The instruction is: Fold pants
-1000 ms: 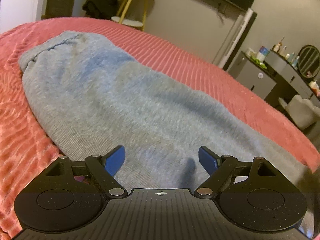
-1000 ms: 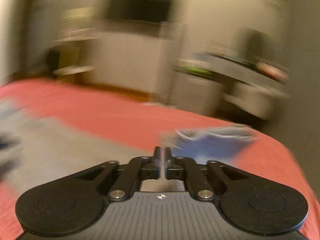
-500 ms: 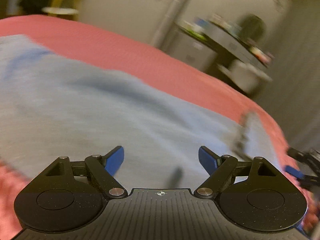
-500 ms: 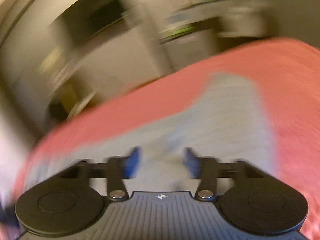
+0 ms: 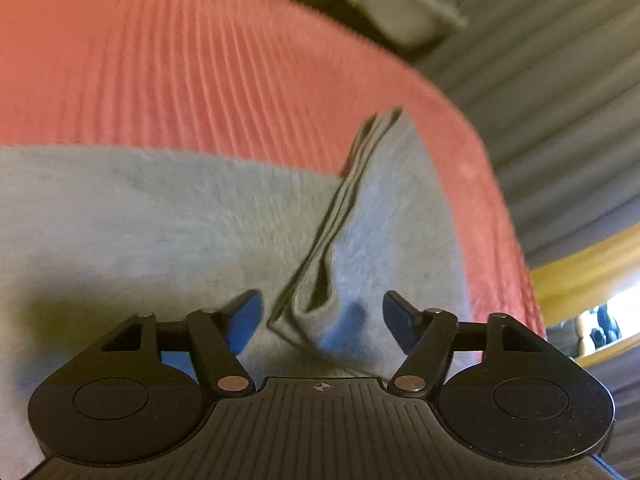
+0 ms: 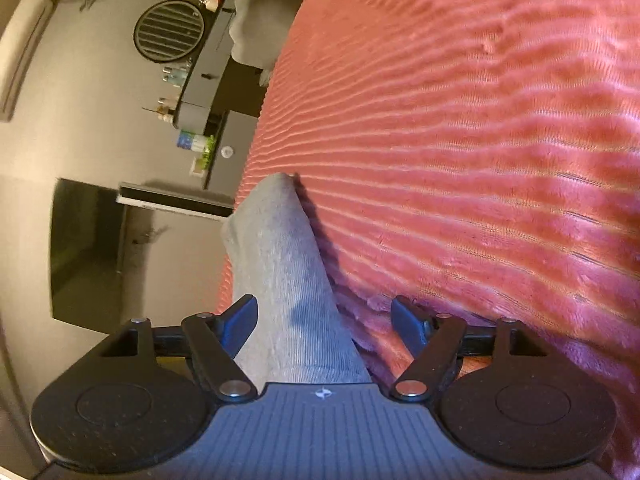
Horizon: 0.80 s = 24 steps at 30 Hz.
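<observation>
Grey pants [image 5: 168, 220] lie flat on the red ribbed bedspread [image 5: 200, 68]. Their layered end [image 5: 352, 216] lies near the bed's corner. My left gripper [image 5: 322, 316] hovers low over that end; its jaws are closing, with a raised corner of the stacked layers between them, and the blue pads [image 5: 244, 320] stand clear of the cloth. In the right wrist view, which is rolled sideways, a narrow strip of the pants [image 6: 280, 264] runs between the fingers of my right gripper [image 6: 324, 320]. Its jaws are opening, and the cloth lies closer to the left finger.
The bed's edge [image 6: 256, 136] lies just beside the pants. Beyond it are a dresser [image 6: 200, 92] with bottles, a round mirror [image 6: 168, 30], a grey chair [image 6: 252, 8] and a dark screen [image 6: 84, 248]. Grey curtains [image 5: 560, 80] hang past the bed's corner.
My left gripper has swept right along the pants to their layered end, and its jaws have narrowed. My right gripper has gone from shut to open, rolled sideways and dropped to the pants' edge.
</observation>
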Each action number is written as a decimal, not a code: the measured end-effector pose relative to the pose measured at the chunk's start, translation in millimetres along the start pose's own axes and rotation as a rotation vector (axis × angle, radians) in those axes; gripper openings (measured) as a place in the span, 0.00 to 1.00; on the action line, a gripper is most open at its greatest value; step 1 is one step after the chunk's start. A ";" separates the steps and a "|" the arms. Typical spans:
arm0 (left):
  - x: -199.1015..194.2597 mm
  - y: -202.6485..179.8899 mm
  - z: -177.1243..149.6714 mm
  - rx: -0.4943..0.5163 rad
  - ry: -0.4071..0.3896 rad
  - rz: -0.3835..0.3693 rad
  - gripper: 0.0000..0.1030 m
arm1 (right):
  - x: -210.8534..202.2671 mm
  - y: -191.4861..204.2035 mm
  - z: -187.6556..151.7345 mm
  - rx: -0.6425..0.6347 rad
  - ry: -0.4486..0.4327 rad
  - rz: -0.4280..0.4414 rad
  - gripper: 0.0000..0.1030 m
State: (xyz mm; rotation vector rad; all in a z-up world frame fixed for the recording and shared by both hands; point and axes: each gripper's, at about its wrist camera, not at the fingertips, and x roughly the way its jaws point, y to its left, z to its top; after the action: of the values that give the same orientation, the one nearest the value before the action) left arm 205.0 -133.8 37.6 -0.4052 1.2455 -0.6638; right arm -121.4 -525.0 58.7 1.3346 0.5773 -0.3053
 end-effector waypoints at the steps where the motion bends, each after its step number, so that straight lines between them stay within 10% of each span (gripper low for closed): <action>1: 8.1 0.4 2.9 -0.017 0.004 -0.012 0.69 | 1.7 -0.9 -0.1 0.002 0.003 0.001 0.73; 4: 24.8 -6.0 13.2 -0.077 0.005 -0.063 0.69 | 2.4 -2.5 -3.2 -0.021 0.009 0.016 0.78; 6: 32.0 -15.0 17.1 -0.076 0.014 -0.071 0.46 | 5.4 -0.8 -1.6 -0.034 0.015 0.024 0.82; 7: 35.2 -18.7 17.5 -0.070 0.025 -0.063 0.18 | 5.3 -0.8 -1.3 -0.034 0.017 0.028 0.82; 16: -87.3 -30.7 -25.1 0.066 -0.282 -0.049 0.15 | 0.7 2.2 -0.1 -0.051 0.034 0.042 0.82; 24: -157.1 45.7 -123.9 0.044 -0.341 0.273 0.31 | 4.3 32.0 -9.1 -0.194 0.115 0.031 0.82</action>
State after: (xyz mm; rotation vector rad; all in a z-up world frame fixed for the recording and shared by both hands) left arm 70.7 12.7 88.9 -0.2902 0.9378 -0.3690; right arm -103.1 -508.5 81.4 1.1779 0.6648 -0.1439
